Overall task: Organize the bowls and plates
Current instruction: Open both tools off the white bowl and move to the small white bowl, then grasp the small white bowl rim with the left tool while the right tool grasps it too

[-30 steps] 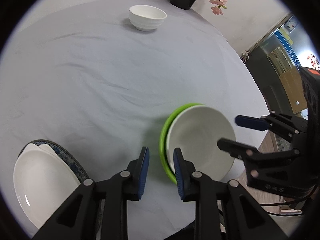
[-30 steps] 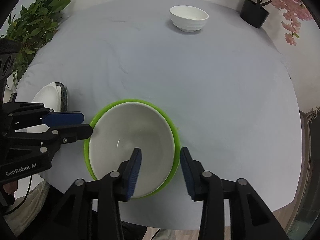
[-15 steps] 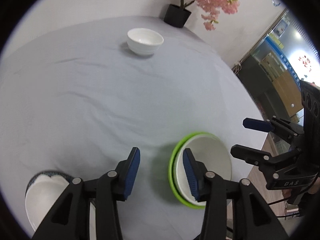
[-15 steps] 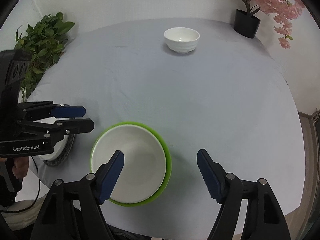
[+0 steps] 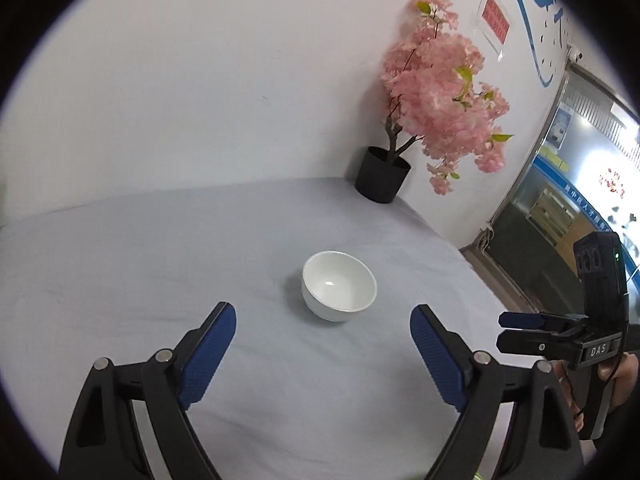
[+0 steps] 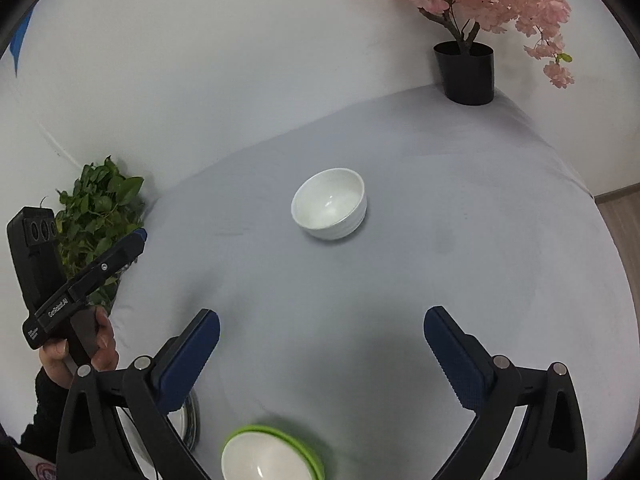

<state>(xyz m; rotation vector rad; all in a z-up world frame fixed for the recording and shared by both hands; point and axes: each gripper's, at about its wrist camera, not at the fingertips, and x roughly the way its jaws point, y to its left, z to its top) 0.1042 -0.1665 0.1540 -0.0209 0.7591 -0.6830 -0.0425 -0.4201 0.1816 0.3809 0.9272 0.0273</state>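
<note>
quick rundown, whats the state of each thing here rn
left hand-held gripper: open, holds nothing
right hand-held gripper: open, holds nothing
small white bowl: upright, empty, alone mid-table
large white bowl: nested in green bowl, empty
plates: near table edge, mostly hidden

Both grippers: black frames, silver pivot screws, ribbed blue pads [image 5: 208, 354]. Left gripper [image 6: 136, 240] body lettered white; dark sleeve [image 6: 44, 420].

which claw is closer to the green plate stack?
Right. The right claw hovers just above the green plate stack; the left claw is off to its left. Both have just been opening, empty.
</note>
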